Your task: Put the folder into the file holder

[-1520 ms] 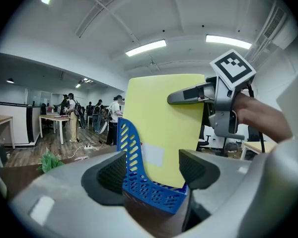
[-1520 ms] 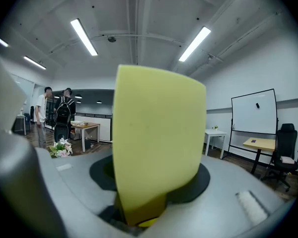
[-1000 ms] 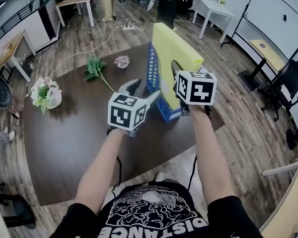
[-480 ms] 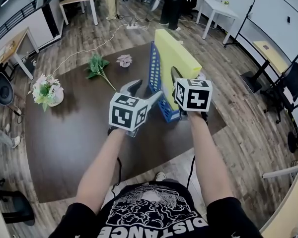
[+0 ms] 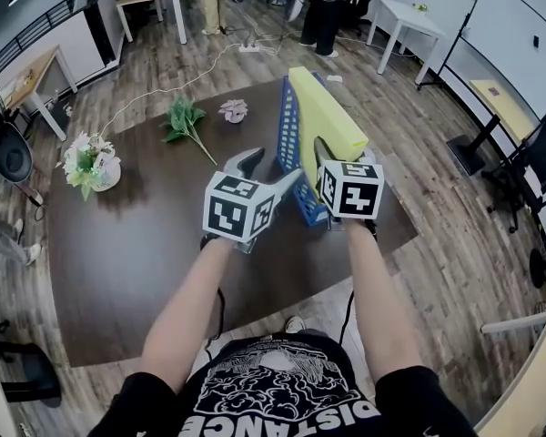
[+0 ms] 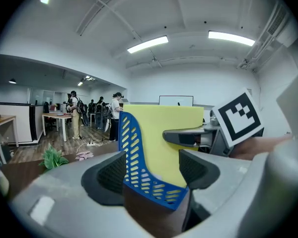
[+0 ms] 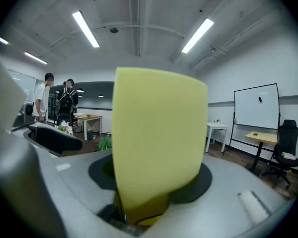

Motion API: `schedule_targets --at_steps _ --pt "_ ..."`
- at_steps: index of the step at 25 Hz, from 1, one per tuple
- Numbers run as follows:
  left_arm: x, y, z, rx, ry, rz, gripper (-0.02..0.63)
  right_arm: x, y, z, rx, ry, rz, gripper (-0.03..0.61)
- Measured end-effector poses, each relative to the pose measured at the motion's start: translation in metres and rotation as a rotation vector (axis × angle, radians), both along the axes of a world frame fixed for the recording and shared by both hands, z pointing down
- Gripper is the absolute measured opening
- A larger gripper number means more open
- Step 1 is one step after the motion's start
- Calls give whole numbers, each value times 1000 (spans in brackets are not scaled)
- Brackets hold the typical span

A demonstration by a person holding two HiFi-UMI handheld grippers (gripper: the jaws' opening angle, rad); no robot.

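A yellow folder (image 5: 325,118) stands upright with its lower edge inside the blue slotted file holder (image 5: 288,135) on the brown table. My right gripper (image 5: 329,156) is shut on the folder's near end, and the folder (image 7: 156,133) fills the gap between its pads. My left gripper (image 5: 275,164) is open just left of the holder's near end, with nothing held. In the left gripper view the holder (image 6: 131,148) and folder (image 6: 164,130) stand just ahead of the open jaws. The folder's bottom edge is hidden by the holder's walls.
On the table's far left stands a vase of flowers (image 5: 91,164). A green sprig (image 5: 184,121) and a pink flower (image 5: 233,109) lie behind the holder. The table (image 5: 118,271) ends close behind my grippers and just right of the holder. Desks, a whiteboard (image 7: 257,105) and people (image 6: 116,115) stand around.
The folder has sunk lower and tipped more upright in the holder, my right gripper going down with it. The left gripper has hardly moved.
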State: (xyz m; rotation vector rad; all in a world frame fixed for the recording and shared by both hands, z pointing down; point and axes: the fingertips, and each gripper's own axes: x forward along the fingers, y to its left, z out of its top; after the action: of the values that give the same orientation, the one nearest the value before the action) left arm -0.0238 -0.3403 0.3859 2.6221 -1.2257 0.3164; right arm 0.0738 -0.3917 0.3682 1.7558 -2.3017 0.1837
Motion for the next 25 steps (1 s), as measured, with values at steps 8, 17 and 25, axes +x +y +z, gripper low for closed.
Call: schedule_targets --at_steps 8,17,25 --pt "-10 7 0 -6 16 -31 345 2 6 3 -11 -14 -11 250" --pt "-25 22 -1 -22 24 -56 345 7 31 9 -31 14 4 250" --pt "-38 47 -4 -33 22 -55 286 5 69 0 -13 -14 19 228"
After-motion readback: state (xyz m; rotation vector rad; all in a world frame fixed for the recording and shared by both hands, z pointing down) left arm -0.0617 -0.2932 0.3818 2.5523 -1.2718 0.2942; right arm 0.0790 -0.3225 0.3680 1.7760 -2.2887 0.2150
